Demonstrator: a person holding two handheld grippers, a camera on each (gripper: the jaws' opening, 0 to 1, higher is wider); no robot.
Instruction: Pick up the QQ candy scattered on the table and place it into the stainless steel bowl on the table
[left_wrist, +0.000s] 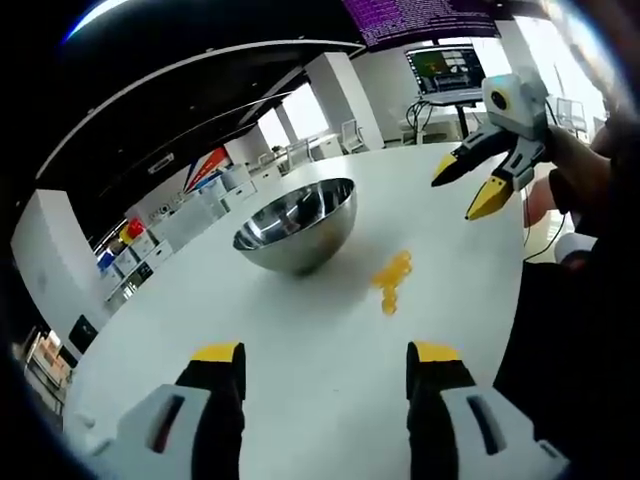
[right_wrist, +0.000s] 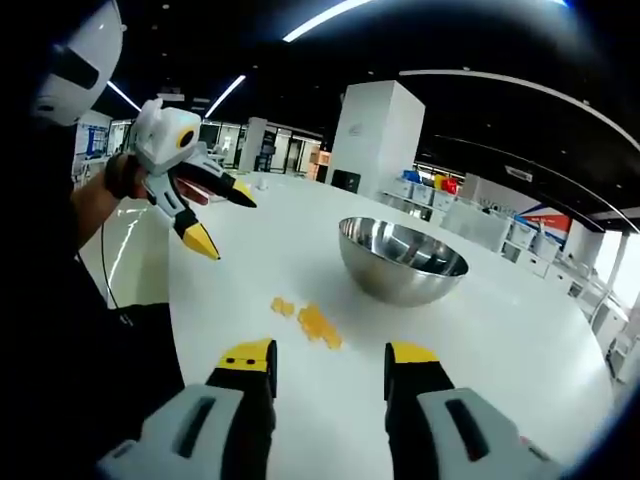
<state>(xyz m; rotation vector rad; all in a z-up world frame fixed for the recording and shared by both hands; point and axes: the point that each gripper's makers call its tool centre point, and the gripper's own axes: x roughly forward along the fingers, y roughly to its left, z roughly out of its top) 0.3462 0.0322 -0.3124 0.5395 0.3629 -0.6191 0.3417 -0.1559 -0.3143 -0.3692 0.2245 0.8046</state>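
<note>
We are holding both grippers, left (left_wrist: 325, 365) and right (right_wrist: 330, 360), agape and empty; QQ candy (left_wrist: 392, 278) is lying beside the stainless steel bowl (left_wrist: 298, 225). Clustered pieces risk scattering if nudged.

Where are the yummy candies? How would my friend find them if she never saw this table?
Look for the big white table and the shiny steel bowl standing on it. Right beside the bowl, on the bare tabletop, lies a little cluster of yellow candies. They are the only small bright yellow pieces lying flat on the table; the other yellow bits are tips on the tools held above it.
</note>
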